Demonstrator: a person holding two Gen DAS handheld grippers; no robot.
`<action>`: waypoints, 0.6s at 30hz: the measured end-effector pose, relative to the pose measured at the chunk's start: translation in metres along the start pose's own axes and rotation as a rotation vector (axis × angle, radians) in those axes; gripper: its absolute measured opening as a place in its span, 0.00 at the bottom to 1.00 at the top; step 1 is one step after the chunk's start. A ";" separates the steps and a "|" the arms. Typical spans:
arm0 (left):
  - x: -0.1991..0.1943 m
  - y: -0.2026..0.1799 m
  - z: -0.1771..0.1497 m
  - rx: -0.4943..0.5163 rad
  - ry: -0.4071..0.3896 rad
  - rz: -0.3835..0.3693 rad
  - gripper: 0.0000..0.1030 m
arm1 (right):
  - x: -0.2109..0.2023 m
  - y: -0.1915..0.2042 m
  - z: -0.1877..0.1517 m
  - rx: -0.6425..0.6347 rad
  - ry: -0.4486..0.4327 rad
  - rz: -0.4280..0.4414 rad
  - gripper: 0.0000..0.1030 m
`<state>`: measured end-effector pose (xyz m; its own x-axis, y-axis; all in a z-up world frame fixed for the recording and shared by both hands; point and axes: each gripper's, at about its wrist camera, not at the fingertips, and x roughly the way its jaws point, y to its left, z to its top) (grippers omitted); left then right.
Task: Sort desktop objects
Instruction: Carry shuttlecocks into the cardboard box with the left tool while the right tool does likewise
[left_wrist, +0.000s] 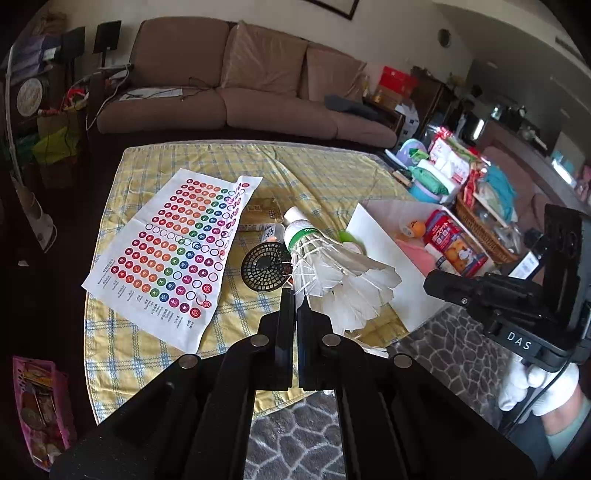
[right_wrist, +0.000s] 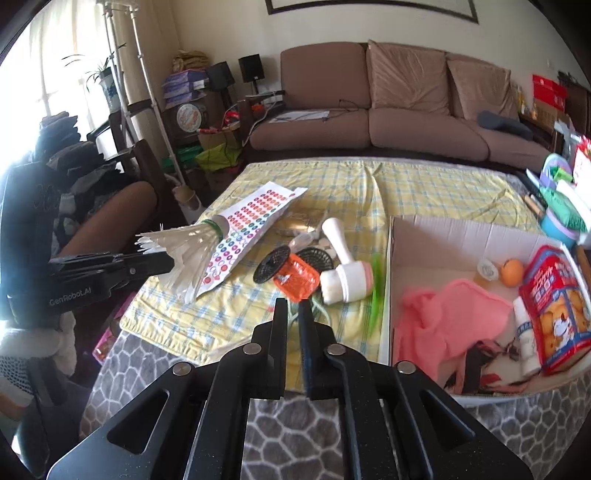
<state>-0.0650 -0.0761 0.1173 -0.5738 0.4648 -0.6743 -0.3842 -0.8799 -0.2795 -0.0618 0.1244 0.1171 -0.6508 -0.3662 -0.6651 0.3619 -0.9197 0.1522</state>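
My left gripper (left_wrist: 296, 295) is shut on the feathers of a white shuttlecock (left_wrist: 328, 258), held above the yellow checked cloth (left_wrist: 317, 177) with its green-banded cork pointing away. The right wrist view shows that gripper (right_wrist: 168, 263) and the shuttlecock (right_wrist: 192, 242) at the left. My right gripper (right_wrist: 293, 308) hovers over the cloth's near edge, jaws together with nothing seen between them. Ahead of it lie an orange packet (right_wrist: 297, 277), black mesh discs (right_wrist: 271, 264) and a white brush (right_wrist: 343, 273). An open cardboard box (right_wrist: 443, 236) stands to the right.
A coloured sticker sheet (left_wrist: 173, 251) lies on the cloth's left. The box holds a pink cloth (right_wrist: 450, 314), a cookie pack (right_wrist: 554, 310), an orange ball (right_wrist: 512, 271) and a small white bottle (right_wrist: 526, 339). A wicker basket (left_wrist: 480, 236) and packets crowd the right; a sofa (left_wrist: 258, 92) stands behind.
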 end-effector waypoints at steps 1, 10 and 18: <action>-0.003 -0.001 -0.001 0.004 0.000 0.006 0.01 | 0.002 0.002 -0.003 -0.004 0.018 0.004 0.08; -0.018 0.012 -0.022 -0.023 0.012 0.038 0.01 | 0.042 0.031 -0.044 -0.076 0.122 -0.078 0.47; 0.001 0.023 -0.041 -0.060 0.046 0.007 0.01 | 0.081 0.018 -0.051 -0.029 0.128 -0.099 0.05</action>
<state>-0.0449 -0.1002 0.0817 -0.5421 0.4548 -0.7066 -0.3352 -0.8881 -0.3144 -0.0742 0.0849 0.0290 -0.5943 -0.2516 -0.7639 0.3208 -0.9451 0.0617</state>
